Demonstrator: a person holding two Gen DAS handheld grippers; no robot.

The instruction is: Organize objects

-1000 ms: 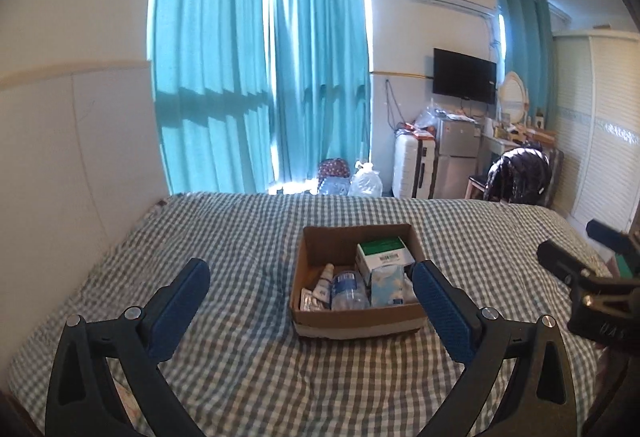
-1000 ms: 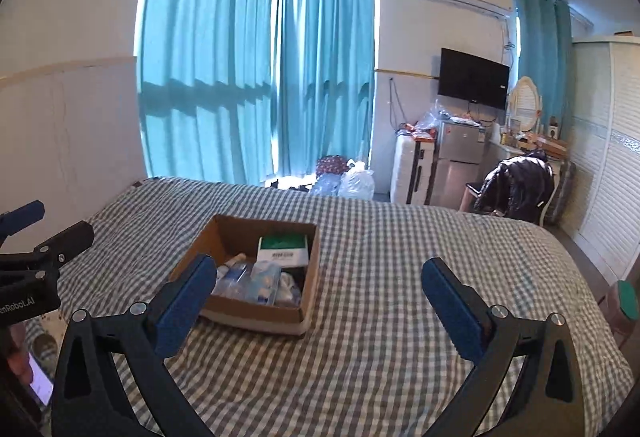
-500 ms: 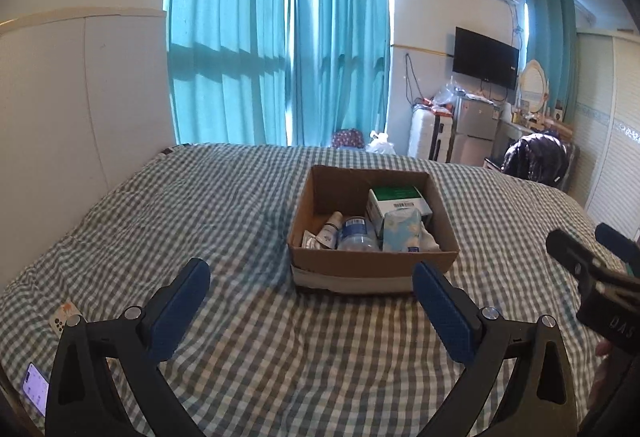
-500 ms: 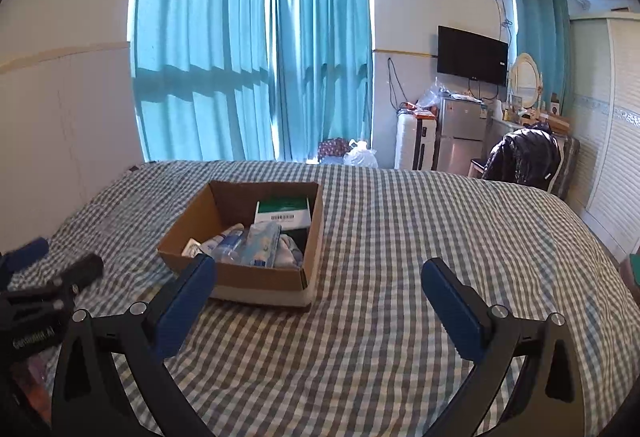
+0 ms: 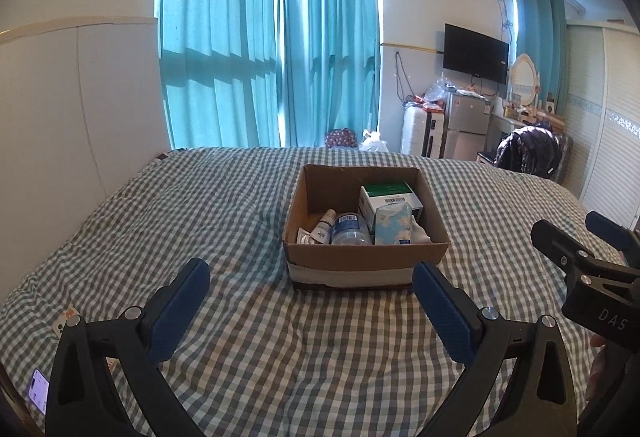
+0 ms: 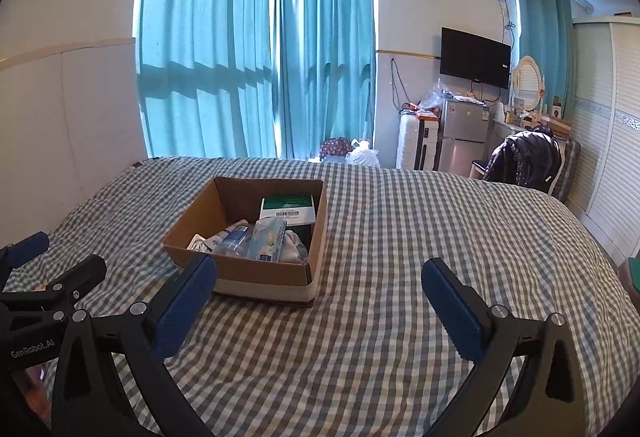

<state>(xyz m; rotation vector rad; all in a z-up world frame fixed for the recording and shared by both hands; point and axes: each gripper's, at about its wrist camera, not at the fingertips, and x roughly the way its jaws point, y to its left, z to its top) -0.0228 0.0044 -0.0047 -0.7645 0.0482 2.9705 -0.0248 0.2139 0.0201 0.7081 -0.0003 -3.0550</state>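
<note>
Both claws, left claw [image 5: 310,301] and right claw [image 6: 320,301], gape empty near the cardboard box [image 5: 366,261]

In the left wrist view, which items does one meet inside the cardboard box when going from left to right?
Foil sachet → small white dropper bottle → clear bottle with blue label → pale blue tissue pack. The green-and-white carton overlaps the pack from behind, so it is omitted.

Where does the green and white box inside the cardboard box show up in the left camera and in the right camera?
Left wrist: the green and white box sits at the cardboard box's far right, right of centre.
Right wrist: the green and white box is left of centre.
Shared landmark: the wall television.
</note>
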